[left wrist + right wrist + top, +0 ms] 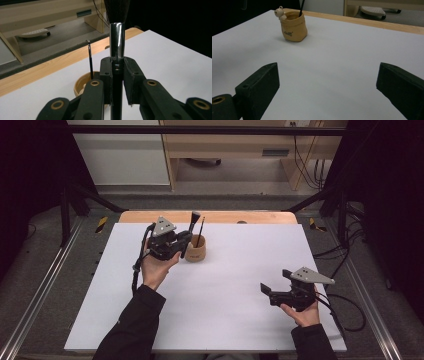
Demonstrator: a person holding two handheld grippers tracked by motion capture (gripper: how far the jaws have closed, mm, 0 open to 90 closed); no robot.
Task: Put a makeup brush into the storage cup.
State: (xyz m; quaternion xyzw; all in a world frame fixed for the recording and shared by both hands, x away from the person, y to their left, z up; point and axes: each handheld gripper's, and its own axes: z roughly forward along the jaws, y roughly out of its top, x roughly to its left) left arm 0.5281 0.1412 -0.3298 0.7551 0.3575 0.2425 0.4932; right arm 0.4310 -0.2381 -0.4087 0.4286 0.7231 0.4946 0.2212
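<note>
I am holding a two-jaw gripper in each hand over a white table [225,320]. My left gripper [186,242] sits at the far left part of the table, its jaws pressed tight on the black handle of a makeup brush [116,40], just below the shiny silver ferrule. The brush stands upright, its dark bristle head at the top. In the high view, the brush [192,226] rises just beside a small tan pen holder [196,251] shaped like a sack. In the left gripper view, that pen holder [82,86] lies directly behind my jaws, and a thin black stick [90,60] stands in it, leaning slightly. My right gripper [268,291] hovers near the right front of the table, well apart from the holder, with its jaws spread wide and nothing between them. In the right gripper view, the pen holder [293,27] stands far off on the white surface, with a tiny pale bear figure [279,13] perched on its rim.
</note>
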